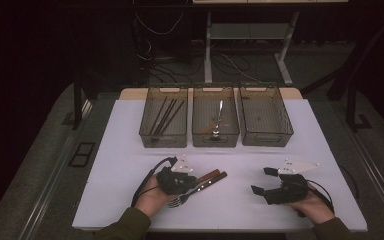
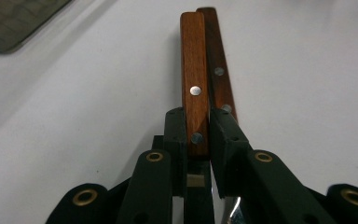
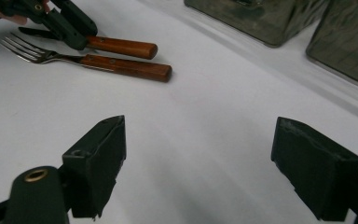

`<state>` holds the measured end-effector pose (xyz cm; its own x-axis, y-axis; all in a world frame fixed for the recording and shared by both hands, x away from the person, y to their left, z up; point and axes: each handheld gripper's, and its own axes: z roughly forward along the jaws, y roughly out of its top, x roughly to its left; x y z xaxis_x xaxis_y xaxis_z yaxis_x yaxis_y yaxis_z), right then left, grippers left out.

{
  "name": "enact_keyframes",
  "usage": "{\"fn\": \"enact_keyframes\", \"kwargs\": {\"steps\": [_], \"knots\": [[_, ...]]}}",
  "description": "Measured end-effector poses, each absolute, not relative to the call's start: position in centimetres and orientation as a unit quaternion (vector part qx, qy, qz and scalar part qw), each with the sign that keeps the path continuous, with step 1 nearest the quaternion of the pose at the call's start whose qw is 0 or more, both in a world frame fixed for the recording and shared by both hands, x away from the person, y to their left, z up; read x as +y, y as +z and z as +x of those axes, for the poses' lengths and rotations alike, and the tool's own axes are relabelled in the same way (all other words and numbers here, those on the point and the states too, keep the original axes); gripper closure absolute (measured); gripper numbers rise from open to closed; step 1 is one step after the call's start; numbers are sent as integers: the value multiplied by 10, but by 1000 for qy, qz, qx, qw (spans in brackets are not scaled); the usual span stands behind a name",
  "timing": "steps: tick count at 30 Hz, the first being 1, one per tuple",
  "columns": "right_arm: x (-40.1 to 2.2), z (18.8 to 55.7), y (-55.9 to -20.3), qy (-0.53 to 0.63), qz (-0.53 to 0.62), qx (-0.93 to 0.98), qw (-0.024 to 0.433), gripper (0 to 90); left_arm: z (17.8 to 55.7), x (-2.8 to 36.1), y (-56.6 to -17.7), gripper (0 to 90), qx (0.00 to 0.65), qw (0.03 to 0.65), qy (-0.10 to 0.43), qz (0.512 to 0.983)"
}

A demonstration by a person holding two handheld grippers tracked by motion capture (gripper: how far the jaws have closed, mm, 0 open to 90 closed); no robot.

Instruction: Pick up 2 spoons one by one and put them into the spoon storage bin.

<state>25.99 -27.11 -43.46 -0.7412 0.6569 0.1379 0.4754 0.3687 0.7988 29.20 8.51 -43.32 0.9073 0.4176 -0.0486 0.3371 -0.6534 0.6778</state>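
- The left gripper [image 1: 192,181] is clenched on the wooden handle [image 2: 195,88] of a utensil lying on the white table [image 1: 130,145], near the front edge and left of centre; its pads press the handle's two flat sides just above the lower rivet.
- What kind of head that utensil has I cannot tell; a dark blade-like tip pokes out behind the gripper in the right gripper view.
- Just beside it, touching or nearly so, lies a fork [image 3: 88,60] with the same riveted wooden handle, tines pointing toward the person.
- The right gripper [image 1: 263,182] rests released on the right side of the table, jaws wide with nothing between them.
- Three clear bins [image 1: 215,122] stand in a row at the far side; the left one holds dark sticks, the middle one a piece of cutlery.
- Handling, as I judge it: the utensil is stiff, light, and head-heavy. The varnished wood may slip, so a grip mid-handle across the flat faces suits best.
- The neighbouring fork could be dragged along when lifting.
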Motion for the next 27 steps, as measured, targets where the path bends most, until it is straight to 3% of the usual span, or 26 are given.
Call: {"fn": "enact_keyframes", "kwargs": {"steps": [20,27], "knots": [[-217,284,-409,415,169,894,30,182,294,56,-402,772,69,384,-11,921],[-195,289,-409,389,105,915,-3,303,292,36,-390,772,12,377,-25,926]]}}
